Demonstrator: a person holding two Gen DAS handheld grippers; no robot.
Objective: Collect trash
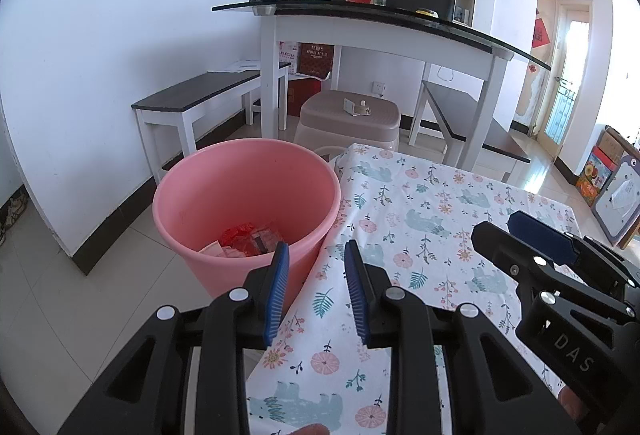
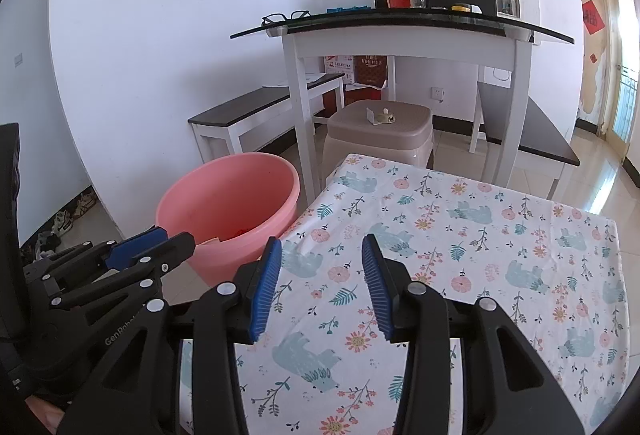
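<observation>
A pink bucket (image 1: 248, 207) stands on the floor at the left edge of a table with a floral cloth (image 1: 420, 219). Red and pale wrappers (image 1: 244, 241) lie in its bottom. My left gripper (image 1: 316, 255) is open and empty, at the table's left edge beside the bucket's near rim. My right gripper (image 2: 322, 249) is open and empty above the cloth (image 2: 460, 247). The bucket (image 2: 228, 207) also shows to the left in the right wrist view. Each gripper shows in the other's view: the right one (image 1: 520, 235), the left one (image 2: 160, 239).
A white table with a dark glass top (image 1: 380, 23) stands behind, with benches (image 1: 200, 95) on both sides and a beige plastic stool (image 1: 350, 119) under it. Shoes (image 2: 68, 219) lie by the left wall. Boxes (image 1: 600, 175) stand at the far right.
</observation>
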